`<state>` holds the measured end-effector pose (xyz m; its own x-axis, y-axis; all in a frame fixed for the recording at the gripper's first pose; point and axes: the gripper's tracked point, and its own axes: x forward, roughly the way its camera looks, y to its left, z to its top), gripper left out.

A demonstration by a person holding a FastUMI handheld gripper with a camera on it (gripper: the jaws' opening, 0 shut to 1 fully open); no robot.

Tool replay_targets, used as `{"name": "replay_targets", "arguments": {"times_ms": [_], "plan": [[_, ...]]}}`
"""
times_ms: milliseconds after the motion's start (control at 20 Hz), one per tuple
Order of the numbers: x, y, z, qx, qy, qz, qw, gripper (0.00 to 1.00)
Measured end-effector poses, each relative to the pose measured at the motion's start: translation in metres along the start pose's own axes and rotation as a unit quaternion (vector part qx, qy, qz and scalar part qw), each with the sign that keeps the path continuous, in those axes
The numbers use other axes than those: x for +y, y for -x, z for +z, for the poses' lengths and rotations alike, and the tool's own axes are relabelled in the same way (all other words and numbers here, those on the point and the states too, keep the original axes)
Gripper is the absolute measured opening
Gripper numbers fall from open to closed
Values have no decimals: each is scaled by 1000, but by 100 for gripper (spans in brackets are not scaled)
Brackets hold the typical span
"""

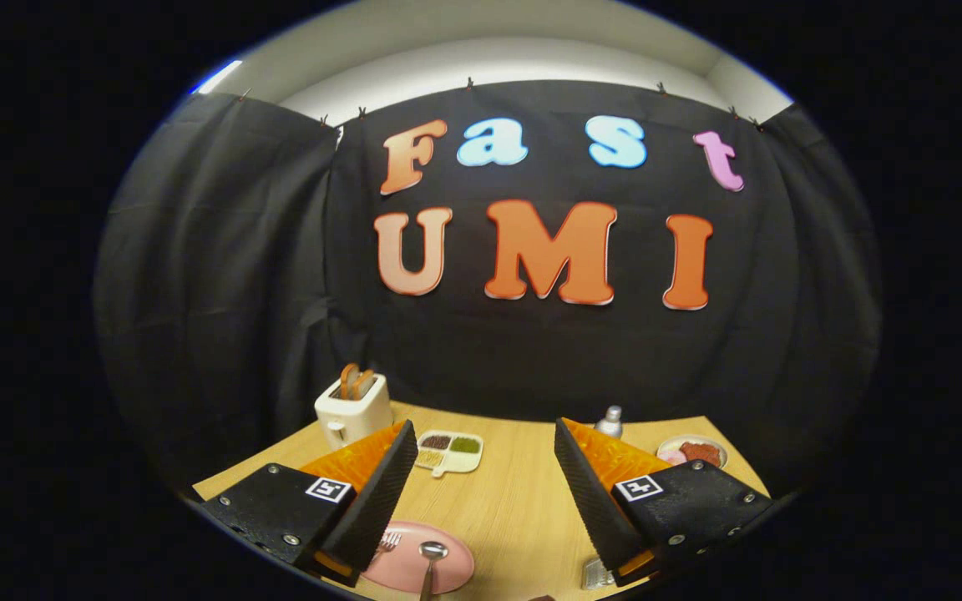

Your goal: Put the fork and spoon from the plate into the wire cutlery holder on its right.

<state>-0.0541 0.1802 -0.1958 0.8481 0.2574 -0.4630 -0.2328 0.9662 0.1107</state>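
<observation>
My gripper (pixel 481 467) is hanging wide open above the wooden table (pixel 514 492), gripping nothing. I'm seeing the spoon (pixel 432 555) and fork (pixel 389 541) lying on the pink plate (pixel 452 572) between the fingers, wire cutlery holder (pixel 596 574) just right, toaster (pixel 354 407) beyond.

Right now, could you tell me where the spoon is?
The spoon lies on the pink plate, between the open gripper fingers, right of the fork.

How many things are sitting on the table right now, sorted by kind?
Cutlery: 2, the fork and spoon on the pink plate
Dishes: 3, the pink plate, divided dish, food plate
Toaster: 1
Shaker: 1
Wire holder: 1
Total: 8
The gripper is open.
</observation>
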Motion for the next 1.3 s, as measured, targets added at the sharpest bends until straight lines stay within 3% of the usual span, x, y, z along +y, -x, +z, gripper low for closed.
{"name": "replay_targets", "arguments": {"times_ms": [200, 500, 850, 1050, 1300], "plan": [[23, -19, -92, 119, -19, 25, 992, 98], [51, -8, -203, 266, 9, 50, 963, 93], [71, -7, -274, 362, 42, 51, 930, 69], [72, -10, -294, 387, 37, 40, 920, 50], [70, -13, -309, 414, 47, 31, 908, 33]]}}
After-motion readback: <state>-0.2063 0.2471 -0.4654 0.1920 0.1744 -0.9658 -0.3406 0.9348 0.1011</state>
